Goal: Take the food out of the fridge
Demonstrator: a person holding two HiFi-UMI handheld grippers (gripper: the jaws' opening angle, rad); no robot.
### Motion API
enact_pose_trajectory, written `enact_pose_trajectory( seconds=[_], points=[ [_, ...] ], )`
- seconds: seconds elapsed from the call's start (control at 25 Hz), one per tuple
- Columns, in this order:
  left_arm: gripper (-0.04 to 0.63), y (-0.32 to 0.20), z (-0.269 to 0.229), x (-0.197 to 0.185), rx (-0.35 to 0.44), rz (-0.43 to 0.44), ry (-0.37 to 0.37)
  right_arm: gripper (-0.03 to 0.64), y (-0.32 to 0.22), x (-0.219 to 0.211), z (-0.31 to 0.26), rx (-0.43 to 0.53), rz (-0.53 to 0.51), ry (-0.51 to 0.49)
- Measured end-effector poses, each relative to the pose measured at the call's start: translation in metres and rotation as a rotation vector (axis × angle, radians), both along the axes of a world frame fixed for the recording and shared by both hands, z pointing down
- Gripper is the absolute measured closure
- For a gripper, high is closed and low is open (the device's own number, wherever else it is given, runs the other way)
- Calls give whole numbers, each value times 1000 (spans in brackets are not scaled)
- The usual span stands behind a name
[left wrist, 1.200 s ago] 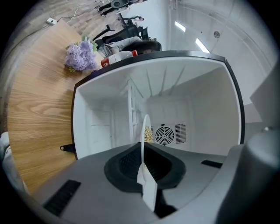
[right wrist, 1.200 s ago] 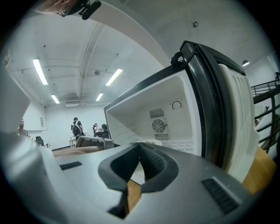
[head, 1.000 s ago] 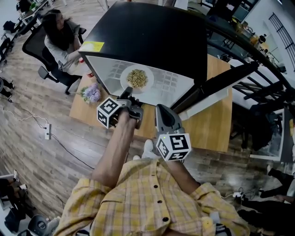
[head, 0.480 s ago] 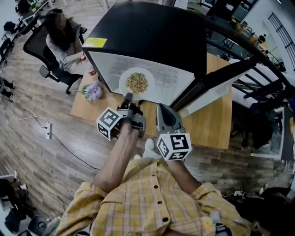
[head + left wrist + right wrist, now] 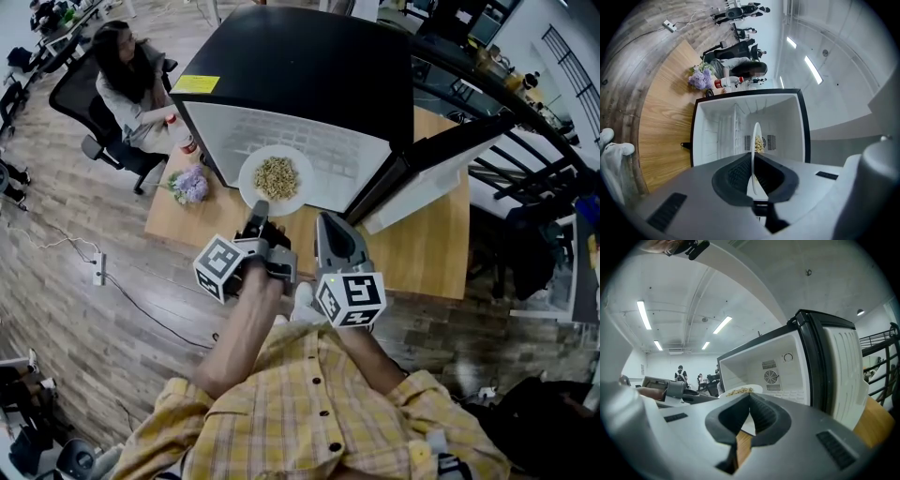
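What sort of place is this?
Probably an open office or lab: a person on an office chair, a small fridge on a wooden table, and strip lights overhead.

Bright, even light; fisheye-warped edges.

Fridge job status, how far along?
Done: door open, left gripper shut on the rim of the plate. In hand: the plate with food is at the fridge mouth, seemingly mostly out. Left: clear it, set it on the table. Right gripper shut, empty.
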State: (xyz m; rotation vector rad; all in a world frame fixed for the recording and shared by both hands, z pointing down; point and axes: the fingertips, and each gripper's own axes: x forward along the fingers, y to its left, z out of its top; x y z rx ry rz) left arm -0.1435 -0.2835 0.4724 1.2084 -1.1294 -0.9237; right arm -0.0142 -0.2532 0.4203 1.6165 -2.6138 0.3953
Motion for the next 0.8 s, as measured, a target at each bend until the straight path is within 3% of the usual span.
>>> enact_pose_trajectory(
  seconds=[0.8],
  points=[
    [580, 34, -21, 4, 7, -5, -7, 611, 11, -6, -6, -22, -38, 19]
  ],
)
